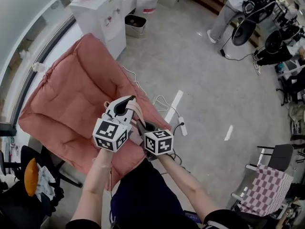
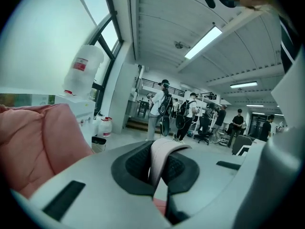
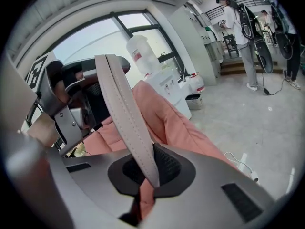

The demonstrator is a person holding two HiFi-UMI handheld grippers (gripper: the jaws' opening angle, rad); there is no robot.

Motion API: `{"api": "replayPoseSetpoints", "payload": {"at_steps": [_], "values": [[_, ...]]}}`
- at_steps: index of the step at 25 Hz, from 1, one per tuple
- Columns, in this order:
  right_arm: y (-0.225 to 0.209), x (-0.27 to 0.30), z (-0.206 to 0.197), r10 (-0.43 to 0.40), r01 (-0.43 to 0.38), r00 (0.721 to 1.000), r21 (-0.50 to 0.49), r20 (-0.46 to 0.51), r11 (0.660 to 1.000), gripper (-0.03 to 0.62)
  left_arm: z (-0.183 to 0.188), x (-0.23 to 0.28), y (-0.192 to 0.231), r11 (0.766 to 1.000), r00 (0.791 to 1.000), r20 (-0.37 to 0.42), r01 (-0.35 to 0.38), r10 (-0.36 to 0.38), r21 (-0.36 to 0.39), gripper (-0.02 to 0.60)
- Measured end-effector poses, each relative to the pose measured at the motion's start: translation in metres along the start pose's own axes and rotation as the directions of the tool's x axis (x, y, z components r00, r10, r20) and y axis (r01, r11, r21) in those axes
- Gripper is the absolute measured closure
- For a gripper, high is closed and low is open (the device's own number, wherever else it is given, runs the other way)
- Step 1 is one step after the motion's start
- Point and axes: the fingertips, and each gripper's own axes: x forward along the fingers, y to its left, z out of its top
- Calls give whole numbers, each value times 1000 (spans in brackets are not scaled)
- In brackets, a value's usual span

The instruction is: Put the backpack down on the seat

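The left gripper point(image 2: 161, 168) is pressed together on a pale pink-beige flat strap point(image 2: 162, 151), which rises as a folded loop from between its black ribbed pads. The right gripper point(image 3: 150, 168) is likewise clamped on this strap. In the right gripper view the strap runs from its jaws up and to the left, to the left gripper's head. The two grippers sit close beside each other, their marker cubes almost touching.

Both hang above a salmon-pink quilted seat cushion point(image 1: 71, 94), over its corner nearest the person and by the edge that borders the open grey floor. The strap is clear of the cushion.

Below the grippers, between the person's forearms, hangs a dark navy fabric bulk point(image 1: 143, 194). It overlaps the cushion's near edge, and I cannot tell whether it is the backpack's body or clothing.

Beyond the cushion's far corner stands a white water dispenser point(image 1: 102, 15), with a small grey bin point(image 1: 135, 25) just beside it. A white cable point(image 1: 164, 101) lies on the floor along the cushion's floor-side edge. People stand well apart at the far end of the room.
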Motion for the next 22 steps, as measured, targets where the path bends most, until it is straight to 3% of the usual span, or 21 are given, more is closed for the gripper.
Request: {"api": "replayPoseSetpoints", "payload": {"at_steps": [6,10,16,22], "values": [[-25,5,5,-14,11,999,60,43,998,562,-12,37,-2,995,996,-8,87,-86,54,565],[-38,7,14,-22,20,998,32,65,999,562,-16,56,-2,986,992,-27,128,-126,105,565],[-73,11,25,-61,54,993,71,103,996,562,-28,96,-3,980,983,-32,183,-181,83,565],[-125,15,22,-117,97,988,179,103,979,563,-64,148,-4,974,972,-103,217,-210,62,565]]}}
